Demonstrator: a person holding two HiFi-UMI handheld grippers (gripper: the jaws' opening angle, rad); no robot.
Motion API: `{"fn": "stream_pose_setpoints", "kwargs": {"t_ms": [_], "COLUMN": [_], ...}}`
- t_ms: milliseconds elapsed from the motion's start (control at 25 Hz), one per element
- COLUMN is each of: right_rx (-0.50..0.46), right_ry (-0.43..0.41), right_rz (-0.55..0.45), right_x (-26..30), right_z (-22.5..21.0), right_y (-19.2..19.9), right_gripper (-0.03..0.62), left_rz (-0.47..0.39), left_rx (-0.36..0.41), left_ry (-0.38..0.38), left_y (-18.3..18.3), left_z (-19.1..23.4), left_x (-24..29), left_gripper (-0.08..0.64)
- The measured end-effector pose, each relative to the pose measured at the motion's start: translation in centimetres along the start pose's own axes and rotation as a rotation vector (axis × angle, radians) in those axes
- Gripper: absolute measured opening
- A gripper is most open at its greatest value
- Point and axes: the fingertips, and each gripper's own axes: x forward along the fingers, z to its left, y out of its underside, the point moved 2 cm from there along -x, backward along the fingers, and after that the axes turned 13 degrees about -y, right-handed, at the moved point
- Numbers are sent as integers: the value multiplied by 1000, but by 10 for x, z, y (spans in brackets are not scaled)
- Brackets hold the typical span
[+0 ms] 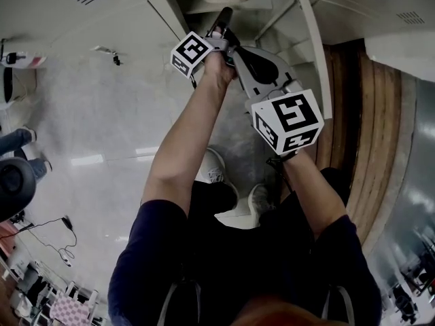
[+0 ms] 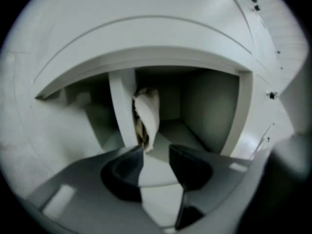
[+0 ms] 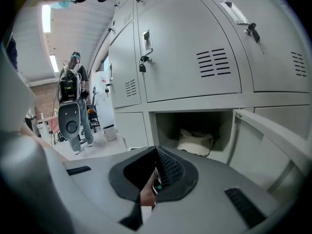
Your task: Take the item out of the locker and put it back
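The item is a crumpled white cloth bag [image 3: 195, 141] lying on the floor of an open bottom locker compartment [image 3: 165, 126]. In the left gripper view the bag [image 2: 147, 112] stands bunched against a white upright, just beyond the left fingertip. My left gripper [image 2: 156, 155] is open, its tips at the compartment's mouth, with only bare locker floor between the jaws. In the head view it [image 1: 223, 17] reaches level into the locker. My right gripper [image 3: 156, 152] hangs back outside the locker with its tips together and nothing held; in the head view it [image 1: 240, 51] sits beside my left hand.
The open locker door [image 3: 273, 135] stands at the right of the compartment [image 1: 314, 46]. Closed lockers with keys [image 3: 252, 30] are above. A person with a backpack [image 3: 73, 99] stands far down the aisle. Wooden boards [image 1: 367, 114] lie at the right, cables [image 1: 64, 240] at the left.
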Motion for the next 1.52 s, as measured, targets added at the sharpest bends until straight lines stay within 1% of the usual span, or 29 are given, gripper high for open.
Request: {"fn": "stream_pose_setpoints", "kwargs": {"t_ms": [80,200,280,400,480,640,760,840,960,1080,1200,1320,1440,1520], "right_rx": [-8,-12,-10,-9,-15,-25,-32,-32,-48,-66,-80,-104,-95,-88], "right_ry": [-5,-14,-24,-36,-50,-87,-110,-127,-148,-166,-170,-163,-155,-146], "right_rz": [-9,-24,-38,-65,-79,-110,-138,-156,-179,-200,-198,-173,-153,-148], "right_x": [-6,-21,-32,-50,-60,-81,-98,-108,-124,-138,-142,-144,-150,-154], "right_z": [5,14,20,27,32,42,52,60,70,80,86,85,82,79], "right_y": [-5,-12,-16,-25,-32,-43,-57,-64,-72,-80,-79,-69,-56,-51], "right_gripper": [3,3,3,3,3,3,3,3,3,3,3,3,3,3], "left_rz": [-5,-16,-13,-13,-13,-13,-23,-20,-34,-66,-86,-90,-110,-125], "left_rx": [21,80,113,144,162,230,230,261,340,417,511,650,827,910], "left_ry": [-10,-24,-21,0,8,7,18,13,-2,-12,1,-5,-19,-29], "left_y": [4,11,19,29,37,55,59,61,64,67,73,80,86,91], "left_z": [-3,-13,-26,-51,-69,-102,-122,-131,-147,-162,-170,-169,-172,-175], "left_x": [-13,-33,-46,-64,-77,-110,-134,-150,-174,-197,-211,-214,-217,-218], "left_gripper": [143,67,37,11,5,3,3,3,3,3,3,3,3,3]}}
